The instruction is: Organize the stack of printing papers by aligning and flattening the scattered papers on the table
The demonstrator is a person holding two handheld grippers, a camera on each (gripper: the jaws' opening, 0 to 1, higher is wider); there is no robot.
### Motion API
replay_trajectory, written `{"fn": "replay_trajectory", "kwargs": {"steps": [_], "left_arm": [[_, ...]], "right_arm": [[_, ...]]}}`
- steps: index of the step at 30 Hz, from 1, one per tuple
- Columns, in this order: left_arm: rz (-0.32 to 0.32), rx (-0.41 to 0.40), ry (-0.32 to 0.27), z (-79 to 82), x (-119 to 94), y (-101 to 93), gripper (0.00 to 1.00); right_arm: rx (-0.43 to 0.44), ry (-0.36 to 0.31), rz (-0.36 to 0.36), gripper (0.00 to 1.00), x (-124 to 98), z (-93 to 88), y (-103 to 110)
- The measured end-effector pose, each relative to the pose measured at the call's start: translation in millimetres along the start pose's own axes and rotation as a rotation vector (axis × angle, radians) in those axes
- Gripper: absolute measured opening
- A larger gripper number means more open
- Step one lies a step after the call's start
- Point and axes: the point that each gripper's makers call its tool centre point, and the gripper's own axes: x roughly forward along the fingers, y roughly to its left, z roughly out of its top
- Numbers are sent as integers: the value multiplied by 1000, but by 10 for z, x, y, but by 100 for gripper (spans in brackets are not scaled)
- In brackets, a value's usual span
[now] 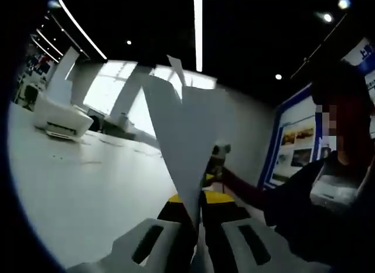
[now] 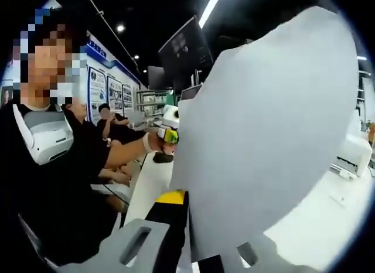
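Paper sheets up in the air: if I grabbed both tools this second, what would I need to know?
Left hand-held gripper: shut on the paper sheets, held up off the white table.
Right hand-held gripper: shut on the same sheets, which fan out unevenly.
A printer sits at the table's far end.
Done: sheets gathered.
Left: square the edges, lay the stack flat, press it smooth.

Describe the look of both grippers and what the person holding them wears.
Left gripper: pale grey jaws with dark oblong slots, black body, yellow patch behind. Right gripper: the same grey slotted jaws, black and yellow. The person wears a black long-sleeved top over a white shirt.
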Motion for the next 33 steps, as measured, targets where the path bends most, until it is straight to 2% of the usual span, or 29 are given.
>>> {"fn": "replay_trajectory", "kwargs": {"steps": [5, 9, 10, 11, 12, 13, 15, 17, 20, 25, 29, 31, 33], "left_arm": [[20, 62, 0, 235, -8, -27, 6], [22, 94, 15, 326, 16, -103, 6], [20, 98, 17, 319, 23, -116, 7], [32, 70, 24, 273, 32, -98, 12], [37, 36, 33, 216, 52, -76, 17], [35, 29, 40, 182, 70, -40, 19], [3, 62, 71, 89, 96, -60, 6], [10, 70, 69, 56, 127, -55, 6], [-2, 60, 66, 45, 153, -78, 6], [8, 65, 37, 126, 156, -72, 6], [37, 83, 30, 237, 155, -60, 6], [53, 105, 21, 337, 151, -70, 7], [53, 114, 25, 365, 144, -87, 7]], "right_arm": [[-32, -26, -22, 0, -17, 198, 9], [-36, -56, -25, 0, -31, 265, -8], [-30, -56, -20, 6, -17, 211, -18], [-8, -7, -42, 20, -4, 68, -68], [27, 20, -70, 26, 19, -22, -116], [40, 34, -48, 25, 46, -71, -83], [29, 1, -13, 12, 79, -31, -44], [23, 1, -8, 11, 78, -26, -35], [57, -10, 35, 0, 83, 7, 50], [56, -37, 25, 0, 88, 82, 51], [-53, -52, -44, 0, 82, 233, -58], [-31, -59, -48, 0, 76, 330, -52], [-11, -66, -51, 0, 71, 379, -55]]}}
